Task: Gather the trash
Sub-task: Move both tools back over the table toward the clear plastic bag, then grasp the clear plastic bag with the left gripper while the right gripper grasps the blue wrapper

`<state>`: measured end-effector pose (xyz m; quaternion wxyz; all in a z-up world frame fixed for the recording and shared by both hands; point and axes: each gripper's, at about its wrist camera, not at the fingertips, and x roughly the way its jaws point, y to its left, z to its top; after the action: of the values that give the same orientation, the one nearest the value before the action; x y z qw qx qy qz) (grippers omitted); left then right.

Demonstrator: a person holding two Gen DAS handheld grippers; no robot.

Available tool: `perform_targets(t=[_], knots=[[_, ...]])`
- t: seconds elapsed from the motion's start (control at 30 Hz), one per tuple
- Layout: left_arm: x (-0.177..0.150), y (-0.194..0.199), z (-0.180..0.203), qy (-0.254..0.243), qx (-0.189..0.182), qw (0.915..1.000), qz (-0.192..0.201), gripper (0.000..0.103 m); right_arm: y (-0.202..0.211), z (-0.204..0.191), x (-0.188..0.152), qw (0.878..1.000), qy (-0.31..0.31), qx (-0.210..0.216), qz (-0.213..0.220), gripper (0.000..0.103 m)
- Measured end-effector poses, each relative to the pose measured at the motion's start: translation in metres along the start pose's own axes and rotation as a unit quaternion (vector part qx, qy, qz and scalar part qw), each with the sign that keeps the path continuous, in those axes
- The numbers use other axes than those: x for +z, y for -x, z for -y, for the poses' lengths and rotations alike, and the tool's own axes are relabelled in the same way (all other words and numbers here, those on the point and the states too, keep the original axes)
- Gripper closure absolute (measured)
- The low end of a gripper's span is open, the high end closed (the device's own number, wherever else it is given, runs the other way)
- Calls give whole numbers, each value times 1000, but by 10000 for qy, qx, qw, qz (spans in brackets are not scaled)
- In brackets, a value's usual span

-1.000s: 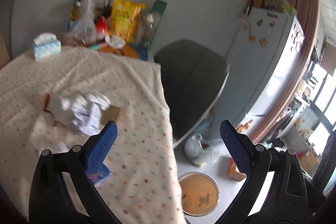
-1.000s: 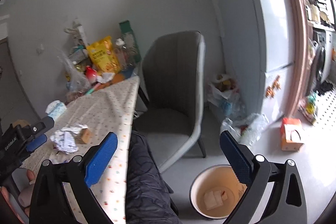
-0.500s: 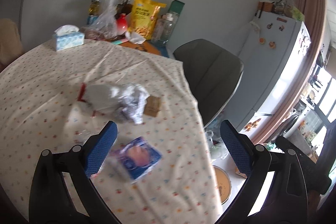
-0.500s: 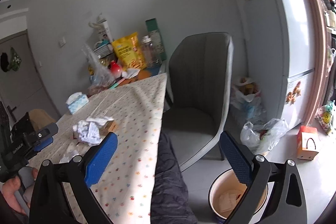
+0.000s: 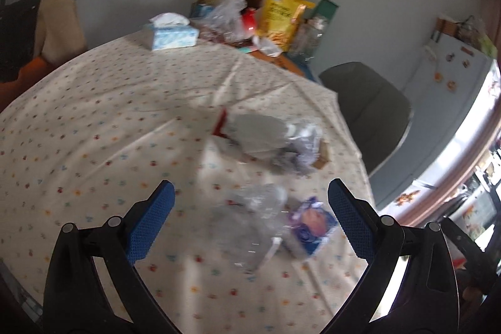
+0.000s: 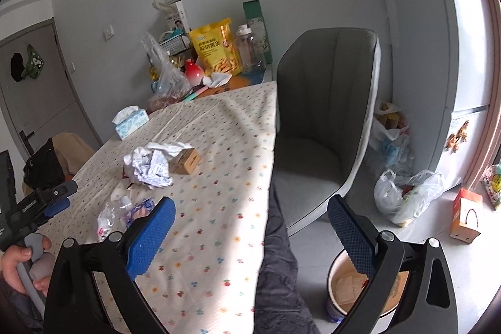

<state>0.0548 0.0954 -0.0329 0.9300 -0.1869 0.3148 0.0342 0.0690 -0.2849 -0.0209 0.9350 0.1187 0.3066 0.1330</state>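
Trash lies on the dotted tablecloth (image 5: 94, 127): crumpled white paper (image 5: 266, 136) (image 6: 148, 166), a small brown box (image 5: 322, 155) (image 6: 186, 161), a clear plastic wrapper (image 5: 250, 224) (image 6: 108, 216) and a blue-purple packet (image 5: 311, 223) (image 6: 141, 208). My left gripper (image 5: 250, 218) is open and empty, hovering just above the clear wrapper. My right gripper (image 6: 250, 237) is open and empty, at the table's right edge. A round bin (image 6: 344, 287) with paper inside stands on the floor under the right gripper.
A tissue box (image 5: 170, 36), yellow snack bag (image 5: 283, 14), jar and plastic bag crowd the table's far end. A grey chair (image 6: 325, 115) stands by the table. Plastic bags (image 6: 407, 193) and an orange carton (image 6: 466, 215) sit on the floor by the fridge (image 6: 438, 36).
My left gripper has swung left and come in over the table, now above the clear wrapper and blue packet. My right gripper has turned a little toward the table.
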Motion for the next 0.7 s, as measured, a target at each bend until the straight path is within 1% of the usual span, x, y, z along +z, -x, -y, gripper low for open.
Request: perform_targets(t=[0.13,0.23,0.3,0.43,0.53,0.63,0.7], knots=[[-3,-13,-10,73,125,9996,-242,6,-9,-7,-2,9999,42,30,-122,8],[-8,-24,-11,150,15,9988,-463,6,-18,-14,-4,9996,50,38,-283,8],[-12,-32,-6,82,5,9983,-572,6,-24,-17,-6,9992,37,112,-377,8],[-22,-49,7,-201,150,9964,-811,6,-34,-23,-11,9985,57,183,-508,8],[-26,-62,10,-241,219,9946,-980,6,-38,-27,-15,9981,97,274,-551,8],[-26,-71,10,-258,254,9936,-1074,6,-40,-30,-19,9977,99,314,-591,8],[-26,-74,11,-289,333,9934,-1057,6,-42,-30,-20,9976,72,333,-607,8]])
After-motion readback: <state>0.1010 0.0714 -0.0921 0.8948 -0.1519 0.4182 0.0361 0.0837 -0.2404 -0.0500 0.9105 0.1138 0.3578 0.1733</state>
